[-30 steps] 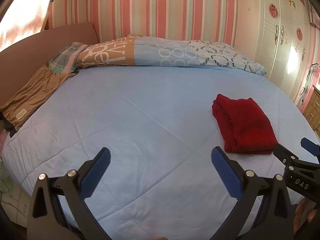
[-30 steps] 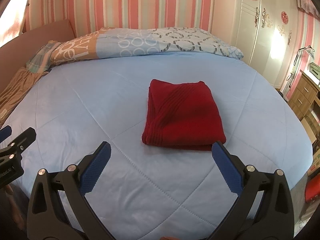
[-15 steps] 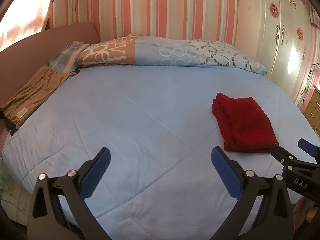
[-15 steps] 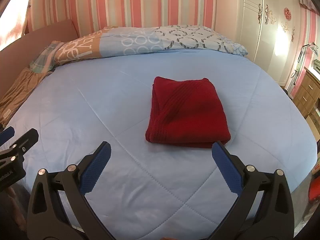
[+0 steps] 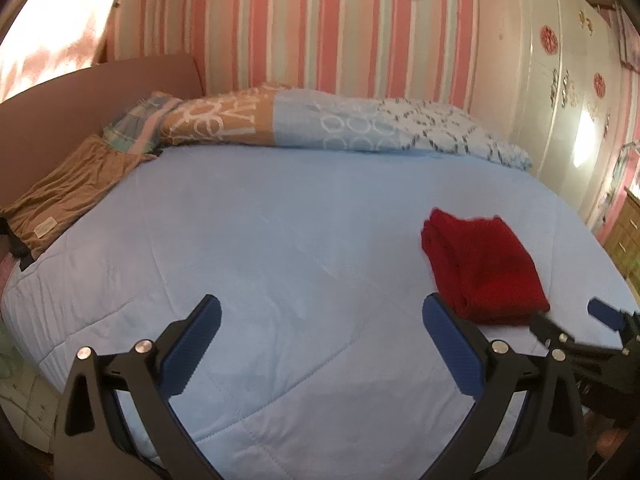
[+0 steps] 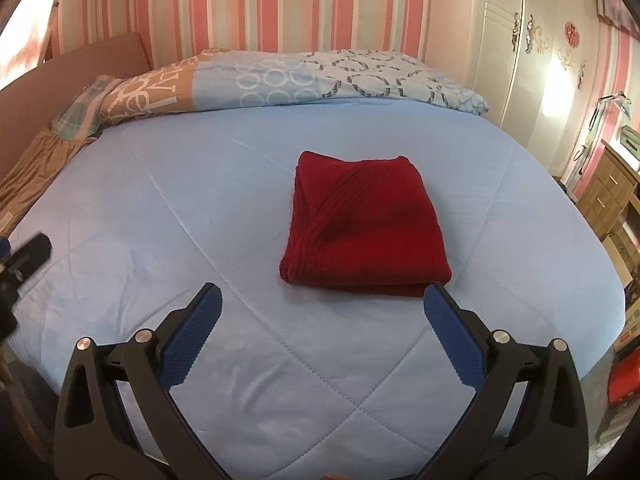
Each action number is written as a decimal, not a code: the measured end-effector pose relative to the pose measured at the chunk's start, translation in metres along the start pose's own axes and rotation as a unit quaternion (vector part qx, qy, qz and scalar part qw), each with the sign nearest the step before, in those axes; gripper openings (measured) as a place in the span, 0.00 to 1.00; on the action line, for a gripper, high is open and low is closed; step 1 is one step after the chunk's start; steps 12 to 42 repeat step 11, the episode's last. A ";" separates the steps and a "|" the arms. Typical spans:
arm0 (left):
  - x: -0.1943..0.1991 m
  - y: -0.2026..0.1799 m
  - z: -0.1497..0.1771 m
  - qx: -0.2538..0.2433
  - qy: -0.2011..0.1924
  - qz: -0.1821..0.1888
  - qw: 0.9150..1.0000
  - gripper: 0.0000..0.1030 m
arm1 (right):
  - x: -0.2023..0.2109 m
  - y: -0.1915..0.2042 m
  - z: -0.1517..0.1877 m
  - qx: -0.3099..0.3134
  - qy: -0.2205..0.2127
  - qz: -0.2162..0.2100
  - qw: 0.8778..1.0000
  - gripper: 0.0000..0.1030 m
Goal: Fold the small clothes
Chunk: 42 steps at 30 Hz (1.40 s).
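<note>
A red knitted garment (image 6: 366, 226) lies folded into a neat rectangle on the light blue quilt (image 6: 200, 208); it also shows in the left wrist view (image 5: 482, 266) at the right. My right gripper (image 6: 322, 338) is open and empty, held just short of the garment's near edge. My left gripper (image 5: 320, 346) is open and empty over bare quilt, left of the garment. The right gripper's tips (image 5: 572, 320) show at the right edge of the left wrist view.
A patterned duvet (image 5: 320, 128) is rolled along the head of the bed. A brown cloth (image 5: 60, 196) lies at the left edge by the headboard (image 5: 60, 120). A white wardrobe (image 6: 532, 52) and wooden drawers (image 6: 604, 196) stand to the right.
Both grippers have drawn back and up from the bed, so the folded garment sits farther off. Both stayed open.
</note>
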<state>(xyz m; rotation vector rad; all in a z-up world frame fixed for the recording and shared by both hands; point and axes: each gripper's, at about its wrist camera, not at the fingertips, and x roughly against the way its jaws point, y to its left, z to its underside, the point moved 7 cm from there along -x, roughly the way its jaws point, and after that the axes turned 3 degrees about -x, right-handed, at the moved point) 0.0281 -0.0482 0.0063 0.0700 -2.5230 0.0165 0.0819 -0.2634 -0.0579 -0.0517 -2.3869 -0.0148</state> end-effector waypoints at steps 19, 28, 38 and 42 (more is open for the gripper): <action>-0.003 -0.002 0.000 0.003 0.027 0.010 1.000 0.98 | 0.000 0.000 -0.001 -0.007 0.001 -0.005 1.000 0.97; -0.003 -0.002 0.000 0.003 0.027 0.010 1.000 0.98 | 0.000 0.000 -0.001 -0.007 0.001 -0.005 1.000 0.97; -0.003 -0.002 0.000 0.003 0.027 0.010 1.000 0.98 | 0.000 0.000 -0.001 -0.007 0.001 -0.005 1.000 0.97; -0.003 -0.002 0.000 0.003 0.027 0.010 1.000 0.98 | 0.000 0.000 -0.001 -0.007 0.001 -0.005 1.000 0.97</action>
